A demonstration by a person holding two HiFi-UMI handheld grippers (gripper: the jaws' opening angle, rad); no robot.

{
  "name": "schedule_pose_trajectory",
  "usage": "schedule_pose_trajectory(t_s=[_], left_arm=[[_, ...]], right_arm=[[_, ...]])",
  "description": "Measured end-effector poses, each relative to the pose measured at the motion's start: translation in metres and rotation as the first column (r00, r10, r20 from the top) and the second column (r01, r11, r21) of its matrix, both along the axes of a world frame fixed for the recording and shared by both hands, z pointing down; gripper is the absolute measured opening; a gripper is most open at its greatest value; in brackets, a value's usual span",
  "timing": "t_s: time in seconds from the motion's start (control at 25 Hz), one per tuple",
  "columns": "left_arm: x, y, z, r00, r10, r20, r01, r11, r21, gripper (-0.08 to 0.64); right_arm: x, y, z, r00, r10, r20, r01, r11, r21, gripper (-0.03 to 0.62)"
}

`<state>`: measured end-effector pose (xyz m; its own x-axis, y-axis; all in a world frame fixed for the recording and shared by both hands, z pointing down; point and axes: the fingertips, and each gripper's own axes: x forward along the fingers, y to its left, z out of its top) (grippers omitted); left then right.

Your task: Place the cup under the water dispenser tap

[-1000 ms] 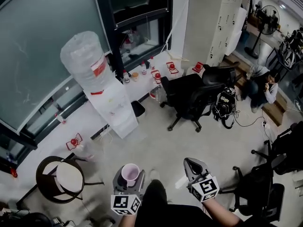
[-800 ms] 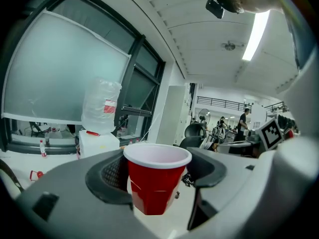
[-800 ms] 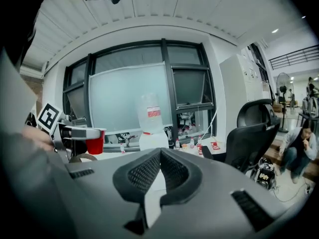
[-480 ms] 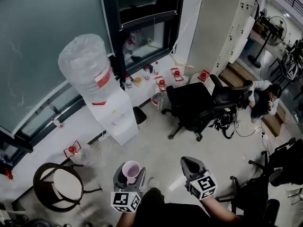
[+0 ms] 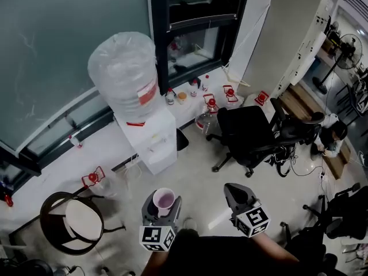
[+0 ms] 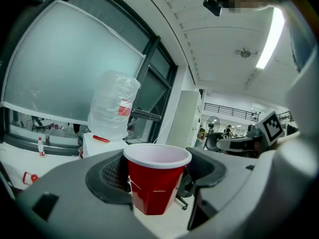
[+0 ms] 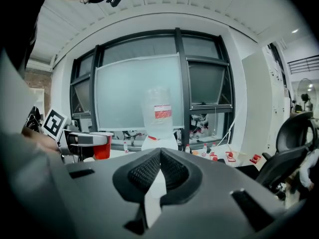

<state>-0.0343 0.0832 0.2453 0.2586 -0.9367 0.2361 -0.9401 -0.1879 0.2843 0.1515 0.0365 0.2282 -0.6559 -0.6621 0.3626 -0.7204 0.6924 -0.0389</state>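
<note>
Fingers [image 6: 112, 176] of left gripper [image 6: 158, 169] clamped on upright red plastic cup [image 5: 163, 200], white inside.
Right gripper [image 7: 159, 168]: fingers together, nothing between. Cup sits above the floor [image 5: 195, 171], facing the white water dispenser [image 5: 152, 148] with clear bottle, well apart from it.

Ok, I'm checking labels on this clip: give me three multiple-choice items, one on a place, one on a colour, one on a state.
1. Where is the cup? A on the floor; B between the left gripper's jaws; C on a chair.
2. Its outside colour? A blue; B green; C red.
3. The right gripper is: A shut, empty; B open; C shut on the cup.
Answers: B, the jaws press its sides; C, red wall, white rim; A, tips meet with nothing between.
</note>
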Motion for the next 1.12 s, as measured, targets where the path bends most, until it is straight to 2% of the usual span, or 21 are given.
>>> schedule_pose_trajectory(t_s=[0.24,0.48,0.72,0.96,1.12], left_arm=[[-0.018,-0.006,0.006,1.0,-0.023,0.002,0.023,1.0,-0.008,0.334],[-0.025,-0.002,0.01,0.998,-0.061,-0.019,0.06,0.998,-0.031,0.334],[-0.028,-0.003,0.017,0.993,-0.114,-0.003,0.114,0.992,-0.049,0.334],[-0.023,-0.031,0.028,0.981,-0.193,-0.002,0.192,0.979,-0.071,0.334],[-0.009,-0.071,0.034,0.974,-0.225,0.011,0.225,0.971,-0.076,0.334]], right_arm=[[-0.017,-0.007,0.007,1.0,-0.01,0.005,0.01,1.0,-0.007,-0.002],[-0.013,-0.013,0.019,1.0,0.003,0.004,-0.003,0.998,-0.057,-0.002],[-0.025,-0.028,0.021,0.997,-0.071,0.029,0.072,0.997,-0.034,-0.002],[-0.028,-0.067,0.025,0.987,-0.162,0.023,0.163,0.986,-0.041,-0.002],[-0.017,-0.122,0.031,0.985,-0.167,0.035,0.169,0.984,-0.062,-0.002]])
